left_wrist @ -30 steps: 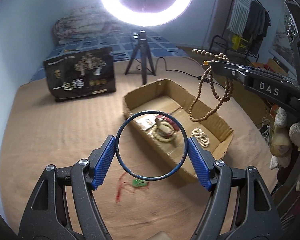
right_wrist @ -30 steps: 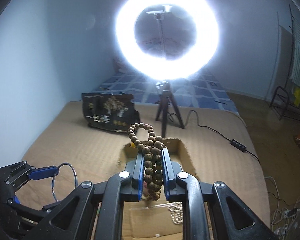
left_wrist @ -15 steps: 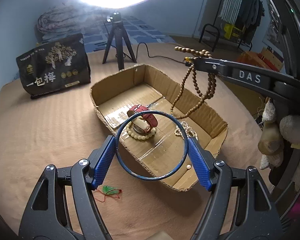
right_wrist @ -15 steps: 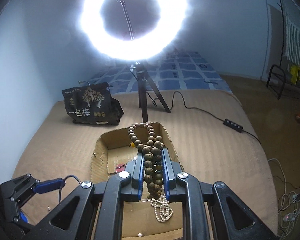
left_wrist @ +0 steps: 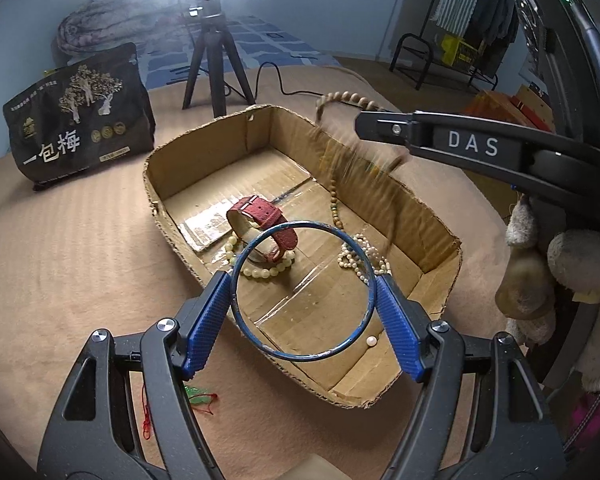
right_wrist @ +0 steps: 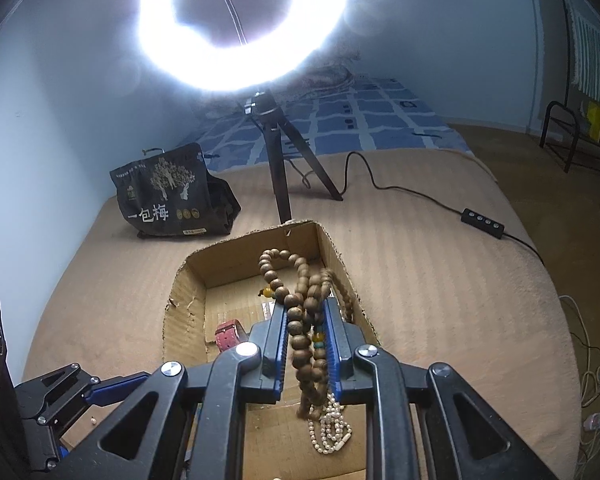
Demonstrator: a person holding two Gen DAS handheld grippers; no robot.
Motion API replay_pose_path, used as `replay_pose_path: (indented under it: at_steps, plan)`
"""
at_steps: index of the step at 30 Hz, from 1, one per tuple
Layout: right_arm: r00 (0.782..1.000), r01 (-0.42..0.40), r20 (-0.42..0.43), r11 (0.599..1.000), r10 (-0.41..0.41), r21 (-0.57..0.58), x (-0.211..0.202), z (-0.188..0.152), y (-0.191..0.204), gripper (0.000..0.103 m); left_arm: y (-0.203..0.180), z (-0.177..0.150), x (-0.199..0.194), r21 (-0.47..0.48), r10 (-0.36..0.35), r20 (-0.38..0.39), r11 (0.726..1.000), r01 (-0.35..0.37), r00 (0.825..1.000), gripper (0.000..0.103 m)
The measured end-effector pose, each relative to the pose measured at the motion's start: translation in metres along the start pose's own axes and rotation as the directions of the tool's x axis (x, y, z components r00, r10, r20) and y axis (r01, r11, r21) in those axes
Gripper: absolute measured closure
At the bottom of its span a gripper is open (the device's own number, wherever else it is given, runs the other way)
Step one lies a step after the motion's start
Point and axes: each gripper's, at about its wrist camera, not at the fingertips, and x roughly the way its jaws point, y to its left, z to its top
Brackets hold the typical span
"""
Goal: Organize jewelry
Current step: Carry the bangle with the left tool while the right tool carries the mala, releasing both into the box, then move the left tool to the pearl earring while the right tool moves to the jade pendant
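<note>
Tan bedspread point(left_wrist: 80, 280) under ring-light glare, cardboard box point(left_wrist: 440, 216) lying open on it. Inside: red watch point(left_wrist: 260, 216), pale bead bracelet point(left_wrist: 260, 270), pearl strand point(left_wrist: 356, 258), loose pearl point(left_wrist: 371, 342). Left gripper point(left_wrist: 303, 304) spread wide, clamping blue bangle point(left_wrist: 256, 336) above near wall. Right gripper point(right_wrist: 305, 344) narrow, pinching wooden bead strand point(right_wrist: 296, 312) dangling into box. Risks: swinging beads snagging far wall or spilling outside; bangle dropping short onto bedspread; strands tangling with pearls

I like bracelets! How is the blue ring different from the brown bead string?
The blue ring is one stiff, thin hoop; the brown bead string is many round beads, floppy and dangling. The left tool grips the ring across its width with the pads far apart; the right tool pinches the beads narrowly. Both hang over the cardboard box.
</note>
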Motion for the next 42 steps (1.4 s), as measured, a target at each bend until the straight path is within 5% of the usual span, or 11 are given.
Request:
replay_pose_path:
  at_steps: [1,7,13,26,36,42]
  plan:
    - [1.0,-0.001,-0.002,1.0,0.001,-0.001,0.001,0.0,-0.001,0.086,0.0,0.0,0.001,0.002,-0.002,-0.004,1.0,0.002,1.0,0.028]
    - [1.0,0.029,0.002,1.0,-0.029,0.007,0.002,0.0,0.0,0.04,0.001,0.0,0.003,-0.007,0.005,-0.023,1.0,-0.006,1.0,0.028]
    - [0.999,0.05,0.015,0.999,-0.05,0.01,-0.003,0.001,0.0,0.025,0.002,-0.001,-0.002,-0.008,0.009,-0.021,1.0,-0.009,1.0,0.028]
    - [0.996,0.08,0.046,0.997,-0.08,0.007,-0.024,0.003,0.001,0.018,0.018,-0.006,-0.025,0.01,0.05,0.003,0.999,-0.05,0.999,0.028]
    - [0.995,0.066,0.079,0.997,-0.064,-0.026,-0.05,-0.003,0.02,0.0,0.069,-0.015,-0.063,-0.051,0.104,0.052,0.994,-0.102,0.993,0.028]
    - [0.996,0.019,0.084,0.998,-0.013,-0.066,-0.062,-0.014,0.044,0.0,0.102,-0.027,-0.077,-0.093,0.142,0.058,0.986,-0.136,0.988,0.028]
